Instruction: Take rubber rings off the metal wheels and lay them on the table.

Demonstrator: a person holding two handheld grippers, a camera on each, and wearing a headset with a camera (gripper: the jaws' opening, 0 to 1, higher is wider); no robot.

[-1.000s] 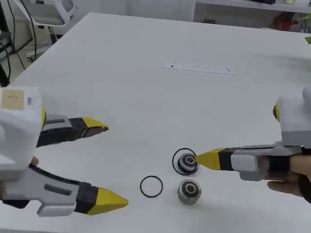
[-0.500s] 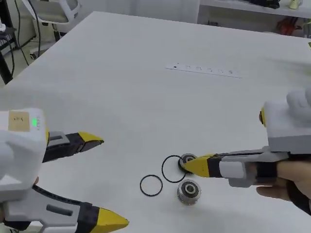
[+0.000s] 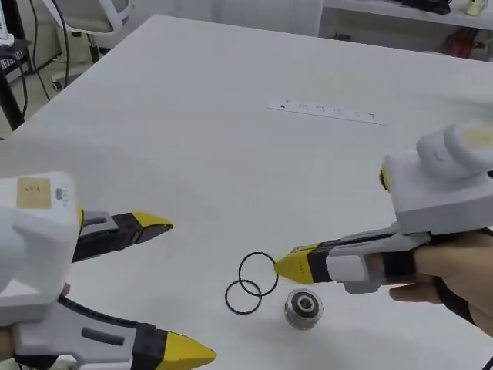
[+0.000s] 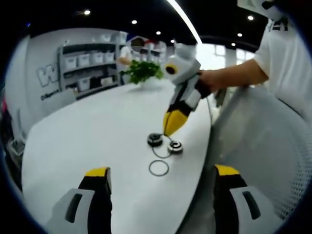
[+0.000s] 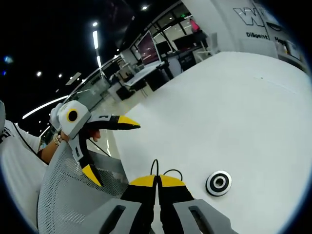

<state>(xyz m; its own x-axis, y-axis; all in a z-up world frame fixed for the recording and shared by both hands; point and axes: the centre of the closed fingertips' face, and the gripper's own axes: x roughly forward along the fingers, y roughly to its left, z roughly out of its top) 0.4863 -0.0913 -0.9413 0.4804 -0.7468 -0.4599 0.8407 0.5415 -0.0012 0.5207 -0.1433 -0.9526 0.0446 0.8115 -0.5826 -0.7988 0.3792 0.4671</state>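
Left gripper (image 3: 192, 291): jaws spread wide, holding nothing, above the white table (image 3: 231, 116).

Loose rubber ring (image 3: 243, 313): flat on the table, ahead of the left gripper's jaws and well short of the right gripper's tip; its rim overlaps the held ring in the head view.

Held rubber ring (image 3: 258, 253): pinched at one edge by the right gripper, the rest hanging off the tip.

Right gripper (image 3: 281, 267): jaws pressed together on the held rubber ring.

Metal wheel (image 3: 304, 306): bare, on the table just beside the right gripper's tip.

Second metal wheel (image 4: 155, 140): seen from the left gripper view, just beyond that tip.
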